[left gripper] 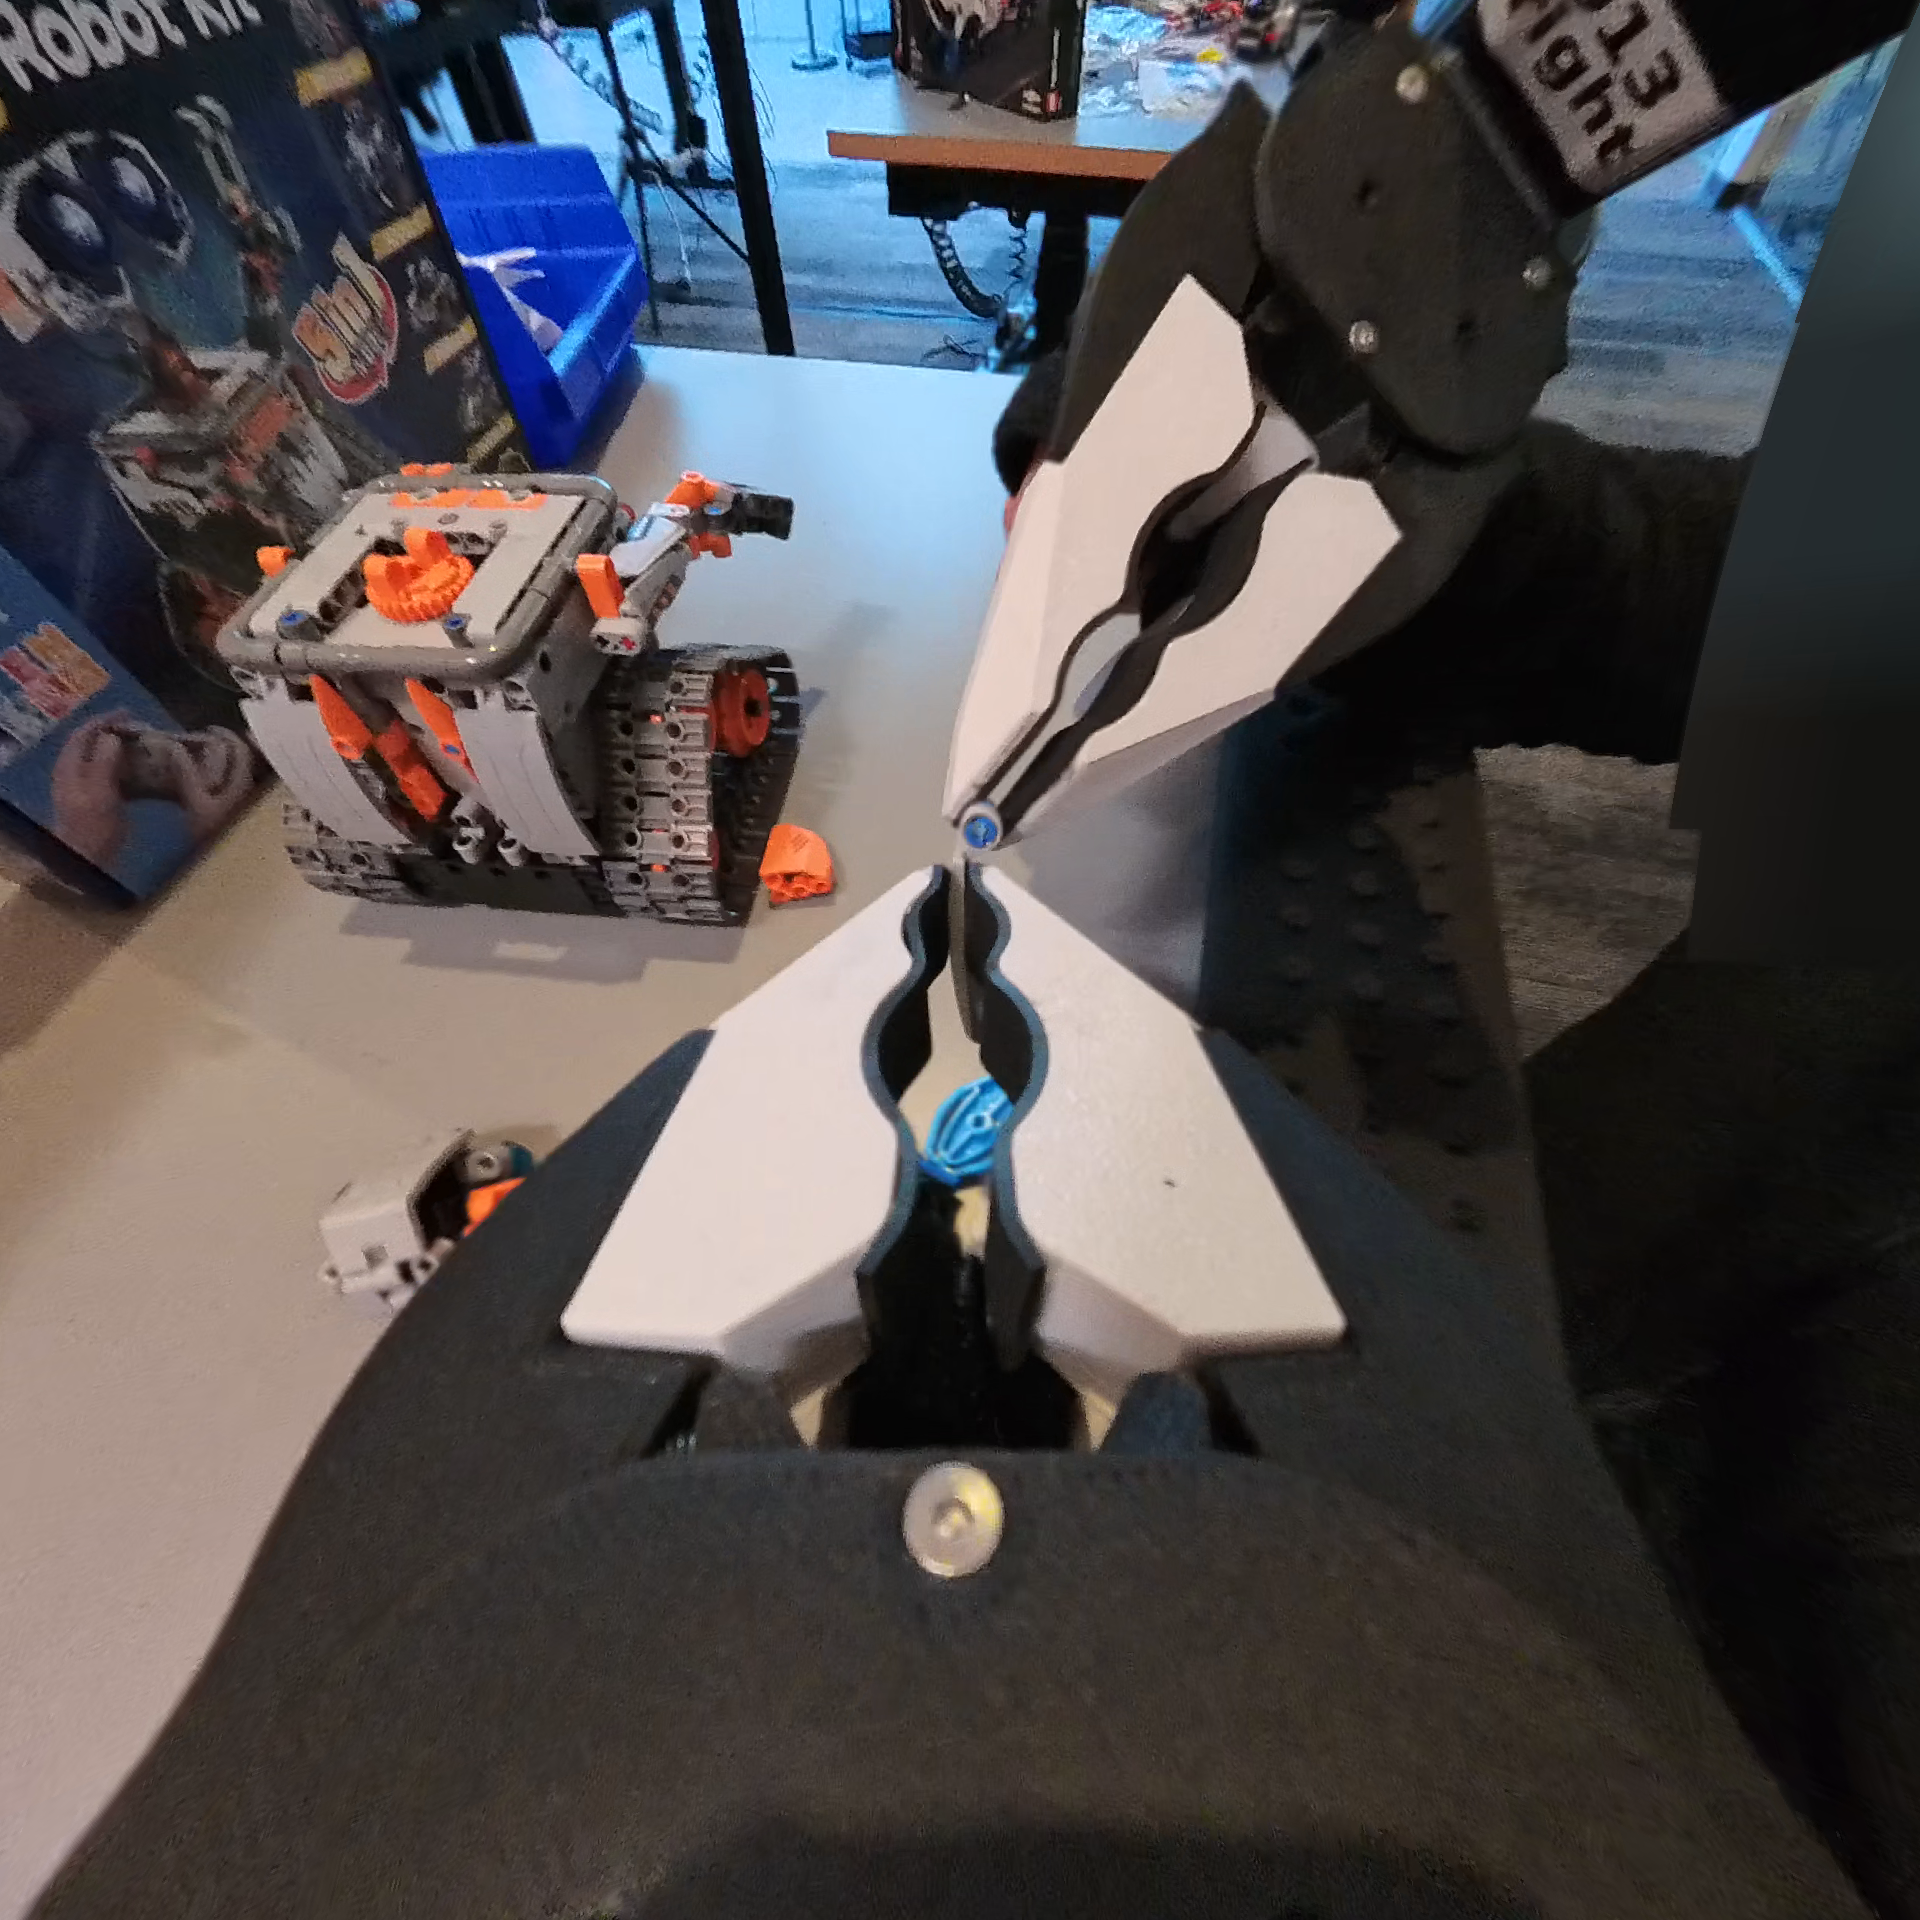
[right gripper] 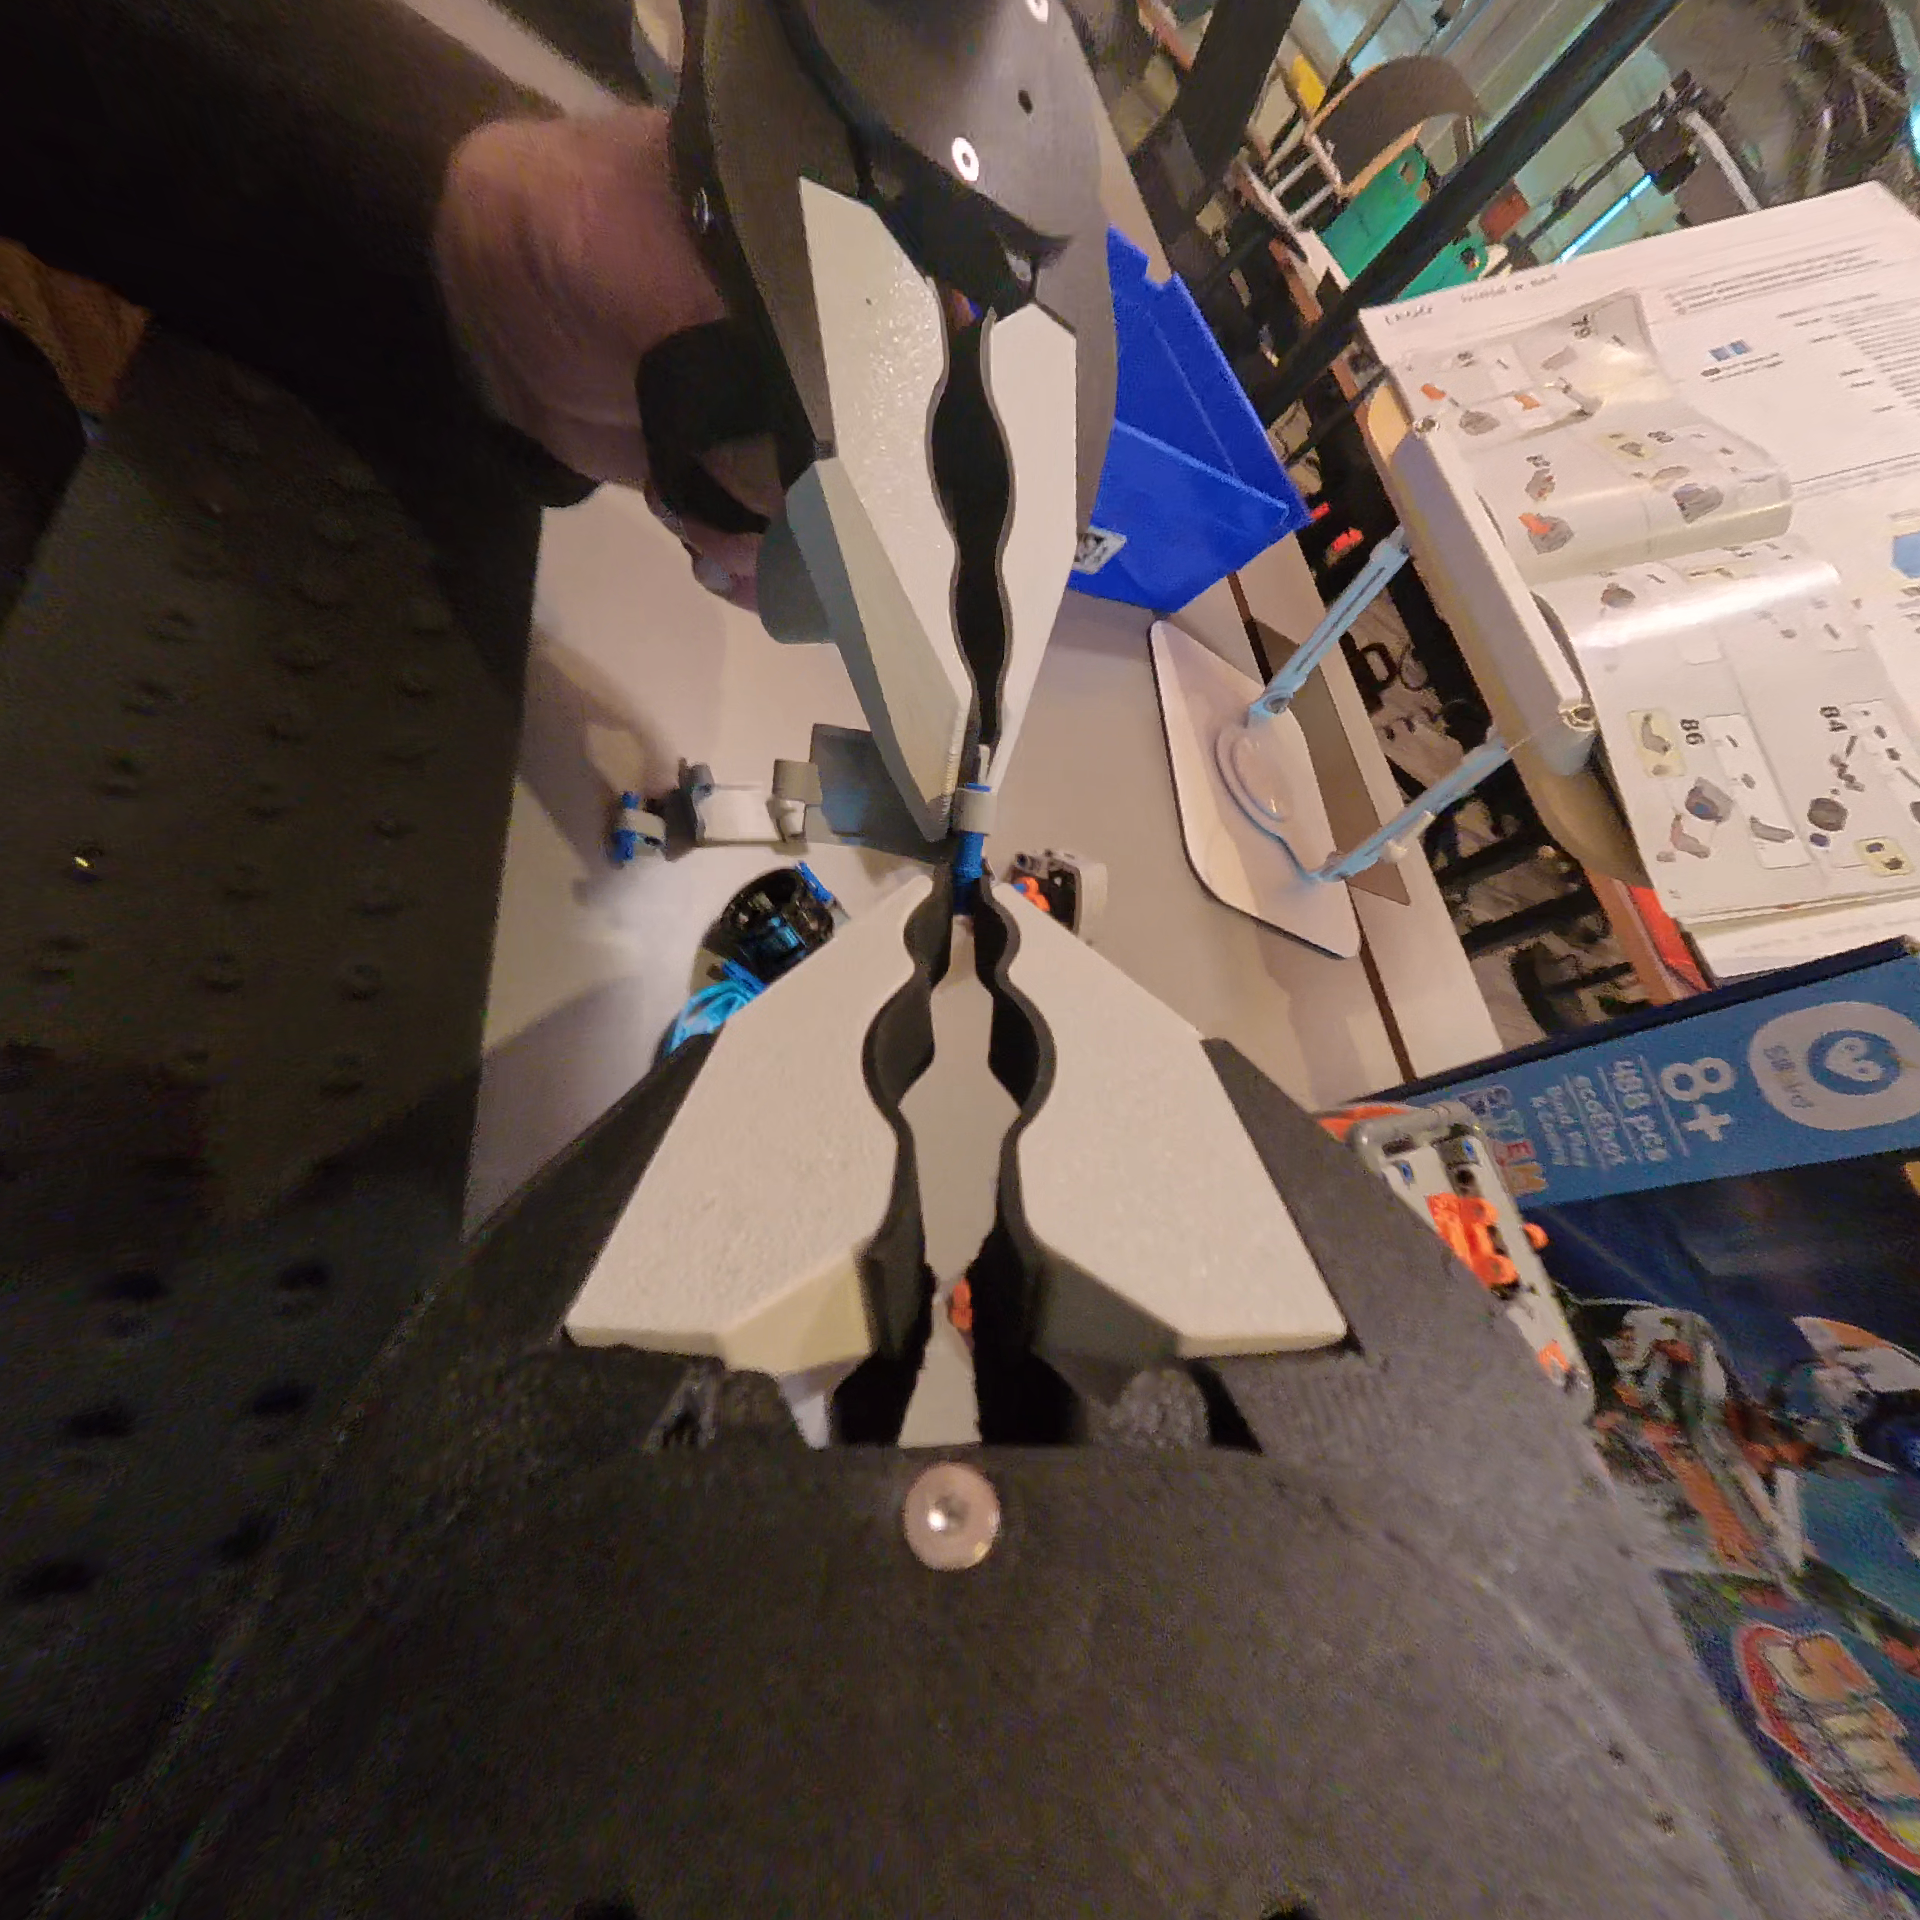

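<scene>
My left gripper [left gripper: 956,881] is shut on a small grey brick part [right gripper: 974,807], held above the pale table [left gripper: 156,1299]. My right gripper [right gripper: 962,896] is shut on a small blue pin [right gripper: 966,868]. The blue pin's round end [left gripper: 981,828] shows at the right gripper's tip [left gripper: 983,821] in the left wrist view. The two gripper tips meet nose to nose, and the blue pin touches the grey part. In the right wrist view the left gripper [right gripper: 966,805] comes down from the top, held by a person's hand [right gripper: 561,291].
A grey and orange tracked brick robot [left gripper: 520,707] stands on the left, with a loose orange piece [left gripper: 798,862] and a small grey part [left gripper: 405,1221] nearby. A blue bin [left gripper: 540,281] and a printed box [left gripper: 208,312] stand behind. A booklet on a stand [right gripper: 1662,520], a black wheel [right gripper: 774,914] and a small grey assembly [right gripper: 727,810] lie below. The grippers are tip to tip, or close to it.
</scene>
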`<control>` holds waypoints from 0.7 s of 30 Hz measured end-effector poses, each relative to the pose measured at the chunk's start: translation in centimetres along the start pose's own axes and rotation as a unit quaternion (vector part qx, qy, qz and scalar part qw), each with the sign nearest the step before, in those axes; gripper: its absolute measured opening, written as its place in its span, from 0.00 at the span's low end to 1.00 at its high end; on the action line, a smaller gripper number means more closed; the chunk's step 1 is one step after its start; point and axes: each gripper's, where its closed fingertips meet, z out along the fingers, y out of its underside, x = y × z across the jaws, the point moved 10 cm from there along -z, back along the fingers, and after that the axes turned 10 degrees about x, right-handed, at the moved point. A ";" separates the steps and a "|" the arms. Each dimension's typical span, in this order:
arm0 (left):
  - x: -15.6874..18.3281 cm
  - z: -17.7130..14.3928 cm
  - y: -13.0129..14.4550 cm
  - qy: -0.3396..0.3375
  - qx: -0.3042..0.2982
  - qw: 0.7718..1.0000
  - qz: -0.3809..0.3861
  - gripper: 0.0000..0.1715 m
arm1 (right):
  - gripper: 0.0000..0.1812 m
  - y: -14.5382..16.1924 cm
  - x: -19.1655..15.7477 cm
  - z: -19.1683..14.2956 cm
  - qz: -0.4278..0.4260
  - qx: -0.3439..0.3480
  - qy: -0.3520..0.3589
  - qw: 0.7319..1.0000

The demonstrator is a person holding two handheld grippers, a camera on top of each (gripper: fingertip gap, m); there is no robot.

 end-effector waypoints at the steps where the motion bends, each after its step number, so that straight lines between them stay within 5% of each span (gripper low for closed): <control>1: -0.1 0.1 0.3 -0.002 0.014 1.000 0.024 0.00 | 0.00 -0.1 0.1 0.0 -0.002 -0.005 0.006 1.000; 4: -0.2 0.2 0.7 -0.021 0.052 0.993 0.107 0.00 | 0.01 -0.2 0.6 0.1 0.012 -0.015 0.019 1.000; 8: -1.1 0.6 0.9 -0.053 0.023 0.994 0.090 0.00 | 0.08 -0.4 1.0 -0.8 0.011 -0.014 0.026 0.999; 11: -2.2 0.2 0.6 -0.073 0.034 0.995 0.058 0.00 | 0.16 -2.0 1.8 -2.1 0.051 0.054 0.025 0.997; 15: -2.1 1.9 1.2 -0.043 -0.013 0.998 0.044 0.00 | 0.46 -3.4 1.6 1.2 0.074 0.040 -0.027 0.996; 21: -0.7 3.5 1.5 -0.045 -0.080 0.994 0.051 0.00 | 0.45 -4.1 1.9 6.1 0.110 0.037 -0.147 0.982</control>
